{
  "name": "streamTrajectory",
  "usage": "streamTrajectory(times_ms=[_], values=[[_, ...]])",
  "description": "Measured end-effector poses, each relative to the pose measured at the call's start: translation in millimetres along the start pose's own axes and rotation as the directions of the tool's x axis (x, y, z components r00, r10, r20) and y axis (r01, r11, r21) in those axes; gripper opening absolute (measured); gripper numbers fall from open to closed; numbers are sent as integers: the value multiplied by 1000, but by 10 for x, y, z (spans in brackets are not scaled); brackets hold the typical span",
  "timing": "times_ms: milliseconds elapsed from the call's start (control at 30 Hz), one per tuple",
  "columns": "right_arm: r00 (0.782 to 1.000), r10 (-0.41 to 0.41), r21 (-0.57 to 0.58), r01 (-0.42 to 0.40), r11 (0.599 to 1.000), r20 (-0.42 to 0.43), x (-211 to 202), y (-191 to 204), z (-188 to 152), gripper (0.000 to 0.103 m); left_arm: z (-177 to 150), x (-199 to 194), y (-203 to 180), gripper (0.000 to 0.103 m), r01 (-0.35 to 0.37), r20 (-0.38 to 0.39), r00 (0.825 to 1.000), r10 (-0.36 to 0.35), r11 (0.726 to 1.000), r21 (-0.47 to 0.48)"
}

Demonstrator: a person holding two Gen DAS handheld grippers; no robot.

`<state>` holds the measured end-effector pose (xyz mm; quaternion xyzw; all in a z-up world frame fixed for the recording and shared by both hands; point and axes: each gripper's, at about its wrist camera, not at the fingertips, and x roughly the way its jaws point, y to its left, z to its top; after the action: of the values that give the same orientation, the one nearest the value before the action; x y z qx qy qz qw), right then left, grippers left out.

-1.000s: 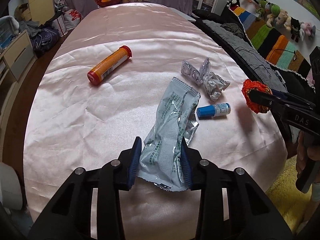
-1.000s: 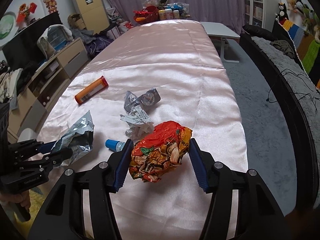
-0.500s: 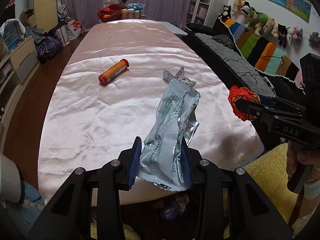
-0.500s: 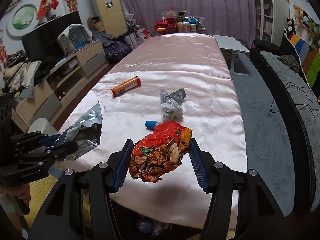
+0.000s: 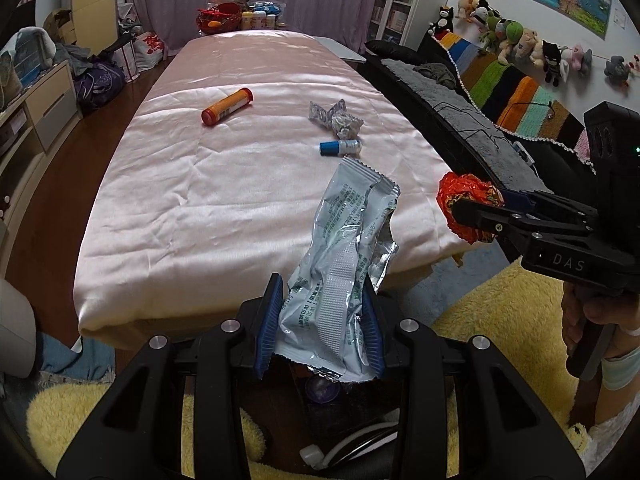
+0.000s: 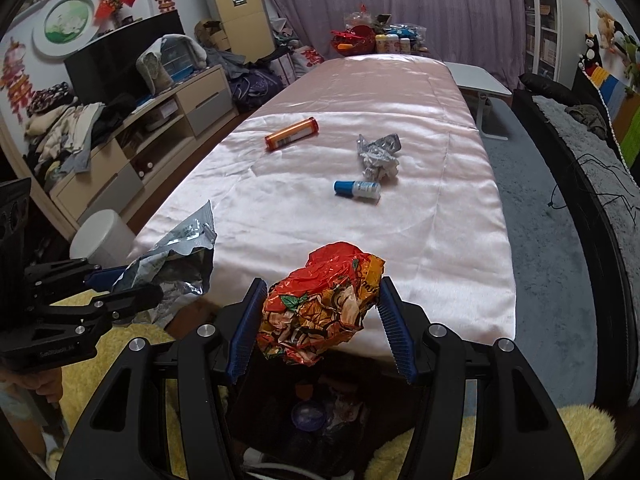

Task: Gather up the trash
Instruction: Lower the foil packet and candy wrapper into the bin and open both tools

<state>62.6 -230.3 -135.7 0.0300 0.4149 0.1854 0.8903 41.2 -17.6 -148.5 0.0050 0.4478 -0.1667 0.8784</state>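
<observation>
My left gripper (image 5: 320, 326) is squeezing a long silver wrapper (image 5: 344, 264), and my right gripper (image 6: 320, 330) is squeezing a crumpled red wrapper (image 6: 320, 304). Both pieces of trash are up in the air, past the near edge of the table (image 5: 200, 200), over a dark bin (image 6: 304, 416) on the floor by the yellow rug (image 5: 480, 308). I can see bits of trash down inside the bin. I think the job now is to drop both wrappers in. To do it well, I should bring each gripper right over the hole, not over the rug, before I let go. The silver wrapper is long and floppy, so I should tip it so its low end points into the bin, or it may slide out sideways. The red one is light and may stick to a pad, so I should open wide. I should keep my two grippers apart so they do not bump. More things wait on the table: an orange tube (image 5: 227, 106), a foil ball (image 5: 338, 120) and a small blue bottle (image 5: 340, 147).
</observation>
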Motion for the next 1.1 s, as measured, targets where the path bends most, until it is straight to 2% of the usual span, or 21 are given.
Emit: streamTrajectory(times_ms=[300, 567, 833, 1100], values=[[996, 33, 43, -30, 999, -79, 75, 51, -455, 58, -450, 223, -67, 36, 24, -102, 994, -26, 1000, -18], [980, 34, 98, -15, 995, -196, 401, -46, -833, 58, -744, 661, -86, 36, 19, -222, 975, -26, 999, -33], [964, 47, 106, -19, 994, -263, 586, -9, -1001, 58, -889, 932, -86, 37, 28, -296, 954, -41, 998, -48], [954, 74, 130, -37, 991, -290, 658, -1, -1030, 63, -933, 1014, -23, 46, 35, -320, 946, -58, 996, -77]])
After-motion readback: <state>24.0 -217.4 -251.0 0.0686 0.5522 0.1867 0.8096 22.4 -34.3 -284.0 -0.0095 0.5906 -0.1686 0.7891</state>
